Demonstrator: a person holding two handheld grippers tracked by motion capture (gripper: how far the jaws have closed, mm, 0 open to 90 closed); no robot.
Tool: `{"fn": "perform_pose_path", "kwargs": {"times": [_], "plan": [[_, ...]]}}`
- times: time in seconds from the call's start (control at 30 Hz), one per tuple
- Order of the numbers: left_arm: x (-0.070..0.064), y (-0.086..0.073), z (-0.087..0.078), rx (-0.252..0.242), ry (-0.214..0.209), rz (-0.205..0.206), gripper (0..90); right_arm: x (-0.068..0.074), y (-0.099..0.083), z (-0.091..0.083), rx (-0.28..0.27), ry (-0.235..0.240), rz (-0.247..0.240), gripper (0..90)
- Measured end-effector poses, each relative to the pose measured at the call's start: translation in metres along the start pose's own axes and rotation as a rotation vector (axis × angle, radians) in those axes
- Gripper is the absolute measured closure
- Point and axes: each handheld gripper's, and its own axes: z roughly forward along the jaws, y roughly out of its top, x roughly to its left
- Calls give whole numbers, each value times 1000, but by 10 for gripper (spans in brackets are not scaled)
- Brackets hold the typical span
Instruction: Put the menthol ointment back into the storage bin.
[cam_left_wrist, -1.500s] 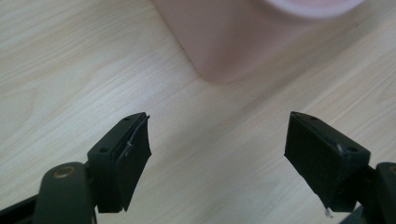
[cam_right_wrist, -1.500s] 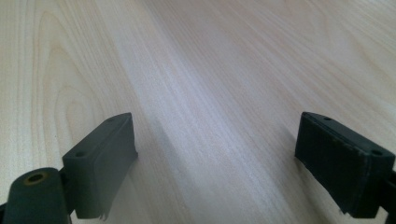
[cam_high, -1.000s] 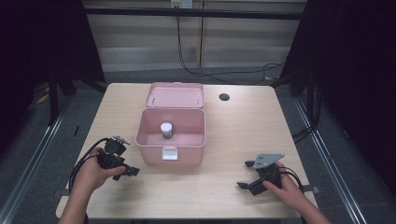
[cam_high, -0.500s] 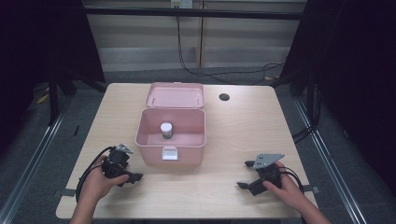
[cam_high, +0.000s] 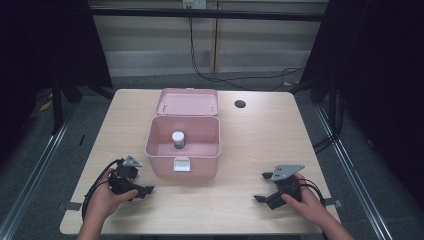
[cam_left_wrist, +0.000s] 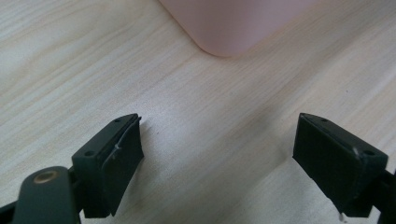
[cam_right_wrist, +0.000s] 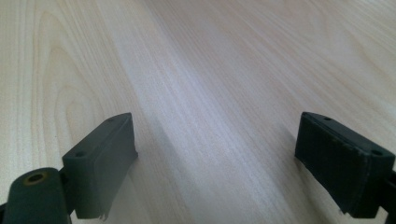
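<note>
So the pink box (cam_high: 182, 145) sat open in the middle of the wooden surface (cam_high: 260, 135), lid (cam_high: 187, 101) flipped back flat behind it, and a small jar (cam_high: 178, 139) with a white cap stood upright inside, roughly in the center of the box floor. Couldn't really make out what was in the jar from the high view, too small and dim. The left hand-held gripper (cam_high: 141, 190) was down near the front left corner of the box, low over the surface, with its jaws spread wide and nothing between them. In the left gripper view you could see a rounded pink corner of the box (cam_left_wrist: 233, 28) just ahead of the jaws, not touching them. The right hand-held gripper (cam_high: 263, 187) was off at the front right of the surface, well apart from the box, jaws also wide apart with only bare wood grain between them in the right gripper view. Both hands were wrapped around the grips from the near edge. There was a dark round hole (cam_high: 240, 104) in the surface off to the right of the lid.
</note>
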Motion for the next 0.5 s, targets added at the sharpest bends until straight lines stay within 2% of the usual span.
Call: {"fn": "perform_pose_path", "kwargs": {"times": [0.3, 0.4, 0.43, 0.5], "plan": [[-5, -7, 5, -55, 27, 43, 66, 0, 0, 0, 1, 1, -3, 119], [-5, -9, 7, -72, 27, 53, 22, 0, 0, 0, 1, 0, -2, 119], [-5, -11, 8, -84, 14, 57, 8, 0, 0, 0, 1, 1, -3, 119], [-6, -12, 9, -90, 26, 73, 0, 0, 0, 0, 1, 0, -3, 119]]}}
